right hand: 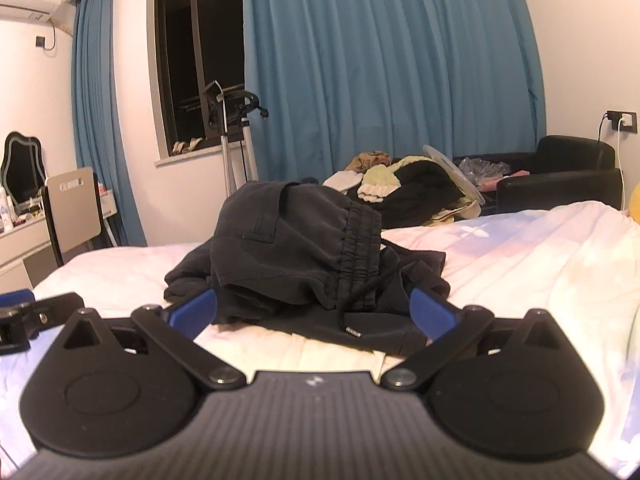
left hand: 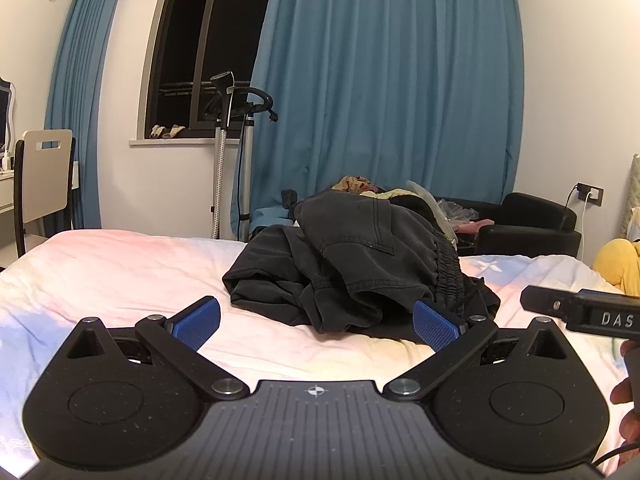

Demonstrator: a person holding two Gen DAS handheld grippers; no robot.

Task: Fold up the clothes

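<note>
Approach step: left gripper (left hand: 316, 322) and right gripper (right hand: 314, 312), both spread wide and empty, face crumpled black trousers (left hand: 360, 256) on the bed (left hand: 120, 264); next, probably, grasping the waistband (right hand: 358, 240).

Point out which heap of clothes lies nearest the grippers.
The crumpled black trousers on the bed, right ahead of both open grippers, elastic waistband and drawcord showing. The mixed heap with pale yellow and beige pieces lies farther back, beyond the bed's far edge.

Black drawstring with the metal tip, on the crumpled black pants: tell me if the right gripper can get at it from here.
Probably yes. The black drawstring hangs down the front of the crumpled black pants, its metal tip on top of the cloth, straight ahead of the open right gripper. Nothing lies between them.
</note>
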